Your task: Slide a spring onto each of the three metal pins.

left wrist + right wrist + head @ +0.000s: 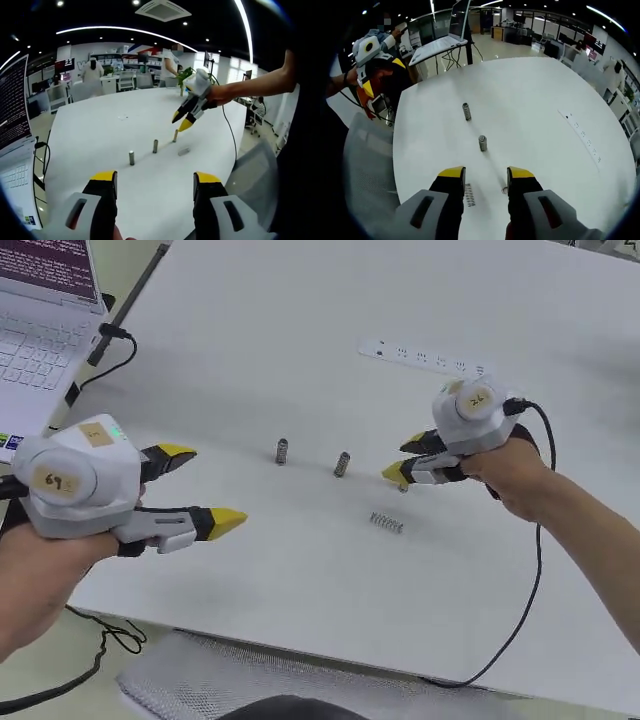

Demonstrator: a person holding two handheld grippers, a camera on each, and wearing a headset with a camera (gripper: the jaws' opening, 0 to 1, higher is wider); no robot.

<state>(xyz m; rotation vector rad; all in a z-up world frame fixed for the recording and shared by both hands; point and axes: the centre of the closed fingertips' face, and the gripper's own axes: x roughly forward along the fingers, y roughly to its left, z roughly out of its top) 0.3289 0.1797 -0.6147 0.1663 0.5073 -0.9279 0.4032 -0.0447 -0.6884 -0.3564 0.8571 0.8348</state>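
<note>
- Left gripper [210,486] hangs over the table's [300,330] near-left edge, jaws spread, empty.
- Right gripper [397,460] hovers just above the third pin [403,487], jaws spread, empty.
- Left spring [282,451] and middle spring [342,464] each stand upright on a pin.
- Loose spring [386,523] lies flat near the third pin.

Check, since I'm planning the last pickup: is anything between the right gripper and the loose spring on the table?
Nothing visible: the loose spring lies on bare table just beside the right gripper, with the third pin nearby.
</note>
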